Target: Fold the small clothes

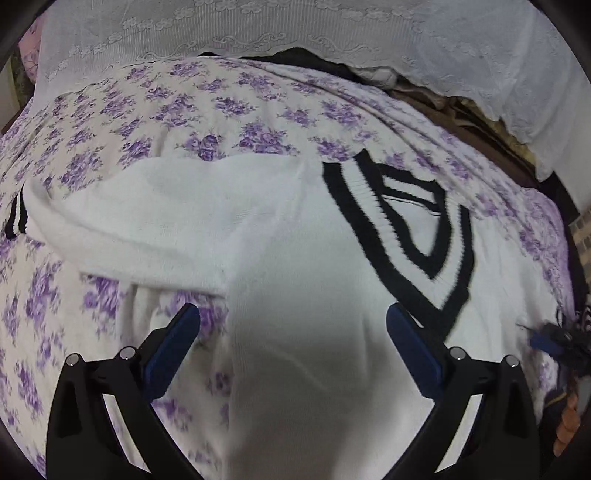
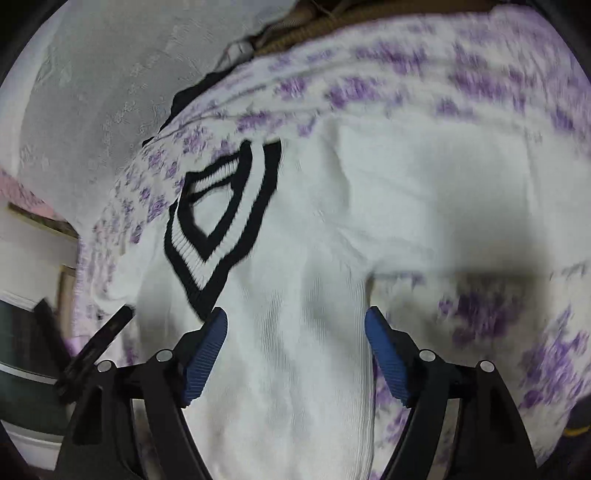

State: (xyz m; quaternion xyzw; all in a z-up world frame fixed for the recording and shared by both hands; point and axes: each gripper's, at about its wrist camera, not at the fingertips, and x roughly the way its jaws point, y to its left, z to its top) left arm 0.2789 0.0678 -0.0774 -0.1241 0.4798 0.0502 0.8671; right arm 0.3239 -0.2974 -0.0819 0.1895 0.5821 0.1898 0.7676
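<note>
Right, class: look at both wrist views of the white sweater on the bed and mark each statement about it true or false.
1. The white knitted sweater has a V-neck trimmed in black stripes. True.
2. The sweater lies on a plain blue sheet. False: it lies on a white bedsheet with purple flowers.
3. The left hand-held gripper is open above the sweater. True.
4. The right hand-held gripper is clamped shut on a sleeve. False: its blue fingers stand apart, with fabric between them.
5. A white lace cloth hangs beyond the bed. True.
</note>
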